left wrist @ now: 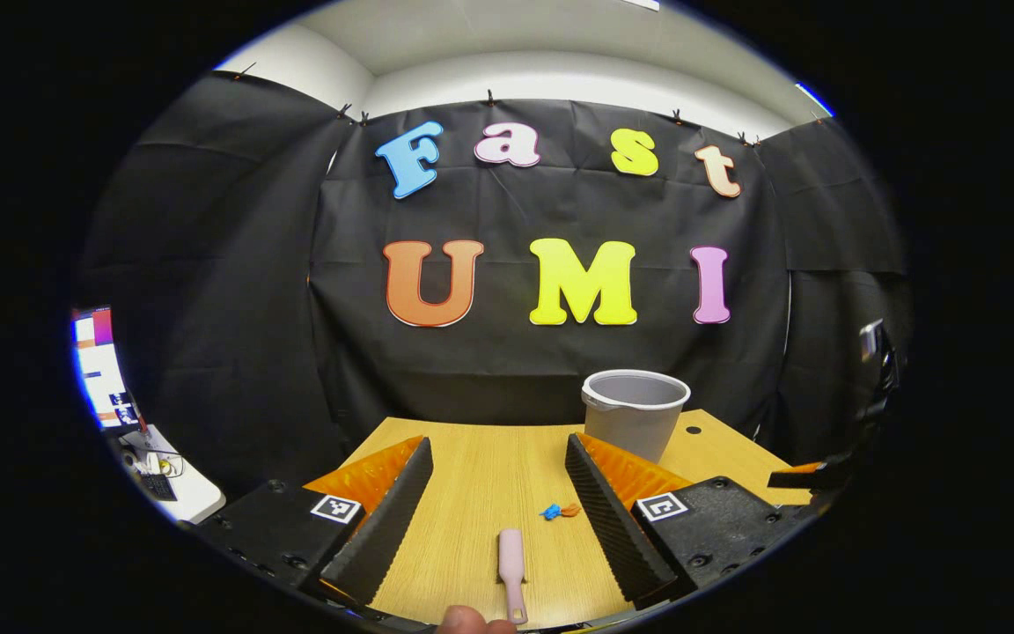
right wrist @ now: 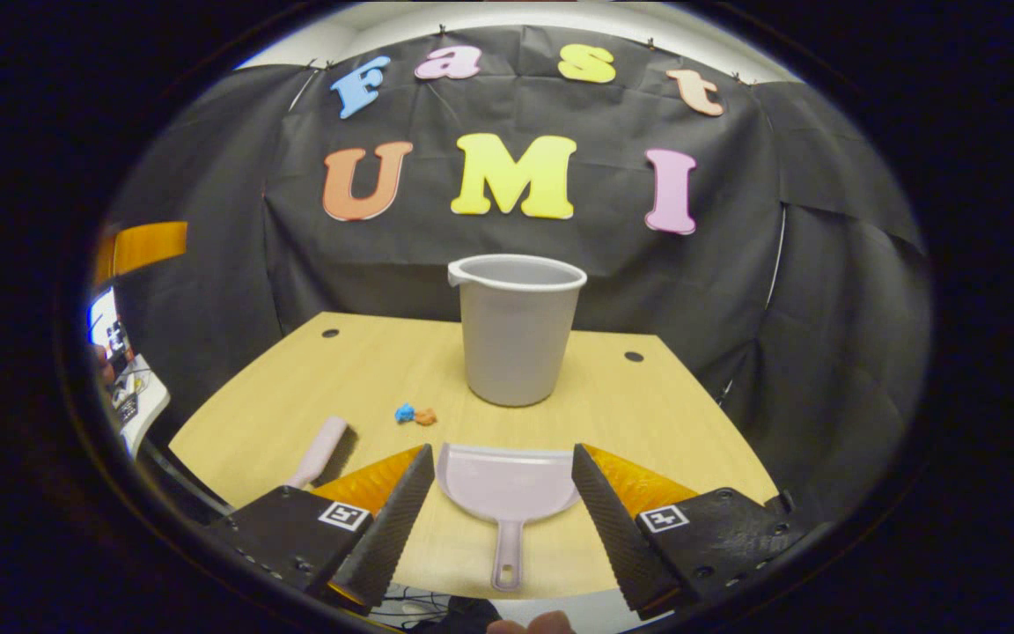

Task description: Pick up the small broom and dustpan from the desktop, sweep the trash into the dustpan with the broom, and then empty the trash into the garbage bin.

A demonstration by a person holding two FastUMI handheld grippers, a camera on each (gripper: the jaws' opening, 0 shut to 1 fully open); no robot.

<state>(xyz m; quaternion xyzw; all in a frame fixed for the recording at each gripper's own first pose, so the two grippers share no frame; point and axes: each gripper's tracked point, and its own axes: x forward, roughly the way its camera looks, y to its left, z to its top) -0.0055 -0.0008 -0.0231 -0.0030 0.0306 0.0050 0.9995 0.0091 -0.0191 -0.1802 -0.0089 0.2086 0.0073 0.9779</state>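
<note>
Pink broom (left wrist: 511, 572) and dustpan (right wrist: 507, 489) lay near the desktop's (right wrist: 648, 414) front edge, each framed by a wide-apart gripper that should descend squarely onto its handle

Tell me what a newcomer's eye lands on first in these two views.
The grey garbage bin stands upright near the middle of the wooden desktop. In front of it lie two small bits of trash, blue and orange. The pale pink dustpan lies flat between the right gripper's open fingers, and the pink broom lies between the left gripper's.
</note>
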